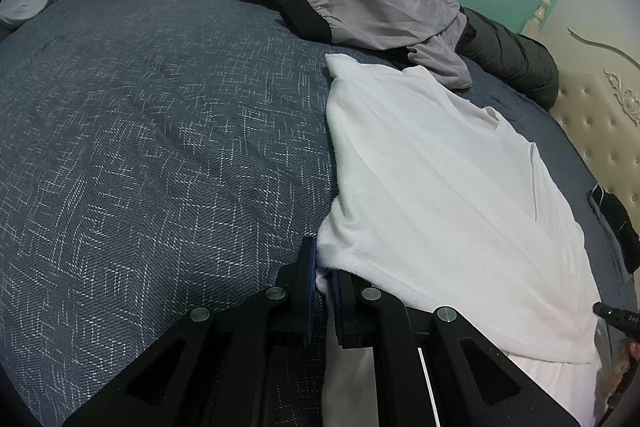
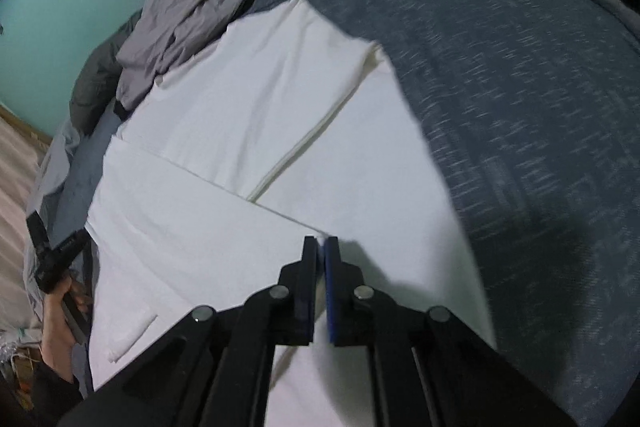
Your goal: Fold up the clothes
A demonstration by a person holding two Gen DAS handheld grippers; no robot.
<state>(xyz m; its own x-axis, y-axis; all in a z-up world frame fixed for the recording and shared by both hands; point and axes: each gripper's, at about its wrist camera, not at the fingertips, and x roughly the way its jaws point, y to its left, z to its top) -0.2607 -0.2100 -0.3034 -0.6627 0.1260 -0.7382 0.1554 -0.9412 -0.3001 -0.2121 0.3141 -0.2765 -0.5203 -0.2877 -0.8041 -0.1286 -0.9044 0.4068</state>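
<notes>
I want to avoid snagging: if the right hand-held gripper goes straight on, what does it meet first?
Probably the white garment: the right hand-held gripper points down at it, though the gap is unclear.

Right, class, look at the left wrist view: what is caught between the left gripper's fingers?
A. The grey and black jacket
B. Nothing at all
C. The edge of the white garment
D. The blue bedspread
C: the left gripper is shut on the near edge of the white garment, whose cloth shows between its pads, while the grey and black jacket lies far off.
</notes>
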